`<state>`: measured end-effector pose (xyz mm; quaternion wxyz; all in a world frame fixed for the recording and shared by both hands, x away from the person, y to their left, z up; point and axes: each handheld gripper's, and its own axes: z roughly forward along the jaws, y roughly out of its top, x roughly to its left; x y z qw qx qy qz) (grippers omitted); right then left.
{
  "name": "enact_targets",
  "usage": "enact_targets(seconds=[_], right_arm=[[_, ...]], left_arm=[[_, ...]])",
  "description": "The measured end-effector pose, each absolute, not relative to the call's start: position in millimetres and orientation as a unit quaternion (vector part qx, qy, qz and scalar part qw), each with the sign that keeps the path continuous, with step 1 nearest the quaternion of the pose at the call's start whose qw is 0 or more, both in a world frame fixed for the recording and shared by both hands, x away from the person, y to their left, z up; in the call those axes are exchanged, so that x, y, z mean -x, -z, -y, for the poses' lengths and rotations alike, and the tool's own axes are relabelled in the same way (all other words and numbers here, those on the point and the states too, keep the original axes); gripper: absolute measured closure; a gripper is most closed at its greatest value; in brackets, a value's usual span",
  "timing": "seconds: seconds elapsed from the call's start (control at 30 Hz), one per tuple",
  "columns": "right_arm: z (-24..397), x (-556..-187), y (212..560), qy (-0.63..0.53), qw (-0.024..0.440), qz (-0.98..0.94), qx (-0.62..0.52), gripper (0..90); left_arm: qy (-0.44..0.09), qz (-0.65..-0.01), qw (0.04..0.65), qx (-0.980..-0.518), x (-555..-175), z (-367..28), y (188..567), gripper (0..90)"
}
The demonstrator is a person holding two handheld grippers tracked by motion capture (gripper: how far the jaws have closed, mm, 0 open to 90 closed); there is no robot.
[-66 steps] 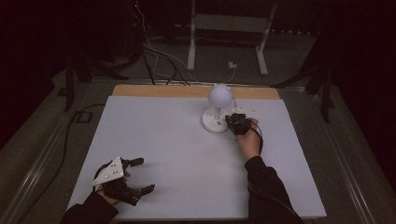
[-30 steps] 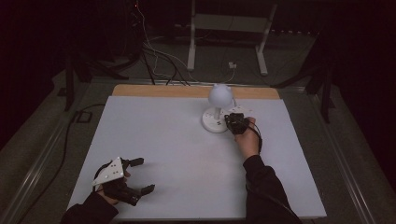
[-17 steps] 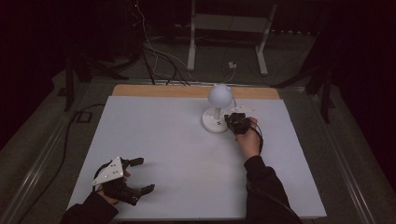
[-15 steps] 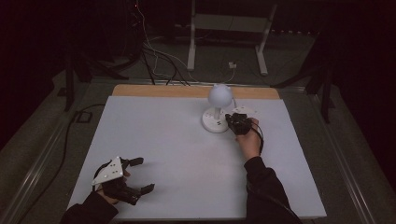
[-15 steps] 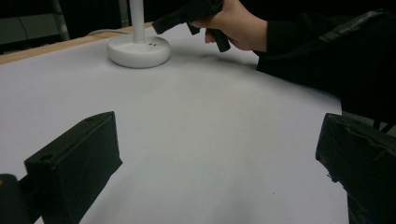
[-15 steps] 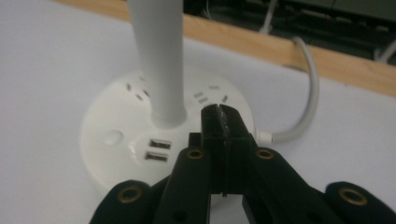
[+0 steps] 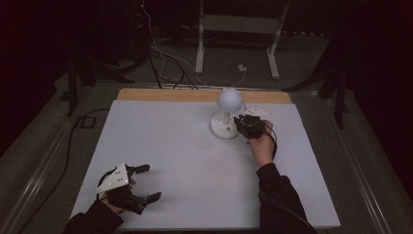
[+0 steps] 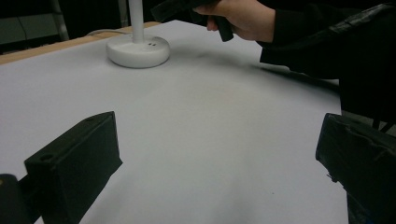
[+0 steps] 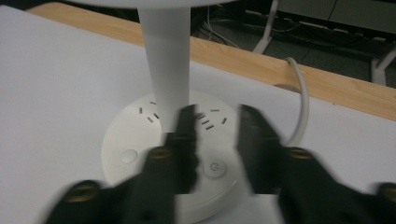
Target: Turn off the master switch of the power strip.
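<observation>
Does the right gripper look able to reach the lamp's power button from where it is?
Probably yes: the right gripper hangs just over the lamp base, its jaws slightly apart either side of the power button, nothing between.

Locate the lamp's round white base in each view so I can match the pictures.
High view: lamp base sits right of centre toward the far edge, just left of the right gripper.
Left gripper view: lamp base at upper left.
Right gripper view: lamp base at bottom centre, partly behind the jaws.
Shared landmark: the white stem rising from the base.
</observation>
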<state>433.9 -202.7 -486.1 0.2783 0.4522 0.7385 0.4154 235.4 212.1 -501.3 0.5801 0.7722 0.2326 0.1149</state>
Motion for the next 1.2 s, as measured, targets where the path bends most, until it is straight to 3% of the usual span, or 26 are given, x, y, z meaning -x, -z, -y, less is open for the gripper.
enact_targets(seconds=[0.43, 1.0, 1.2], right_arm=[[215, -425, 476, -0.439, 0.244, -0.73, -0.463, 1.4], [216, -384, 468, -0.483, 0.186, -0.753, -0.407, 0.0], [219, -367, 471, -0.477, 0.188, -0.762, -0.395, 0.0]], left_arm=[[-0.116, -0.233, 0.579, -0.772, -235, -212, 501, 0.3], [-0.118, -0.231, 0.579, -0.773, -234, -212, 501, 0.3], [-0.116, -0.231, 0.58, -0.772, -235, -212, 501, 0.3]])
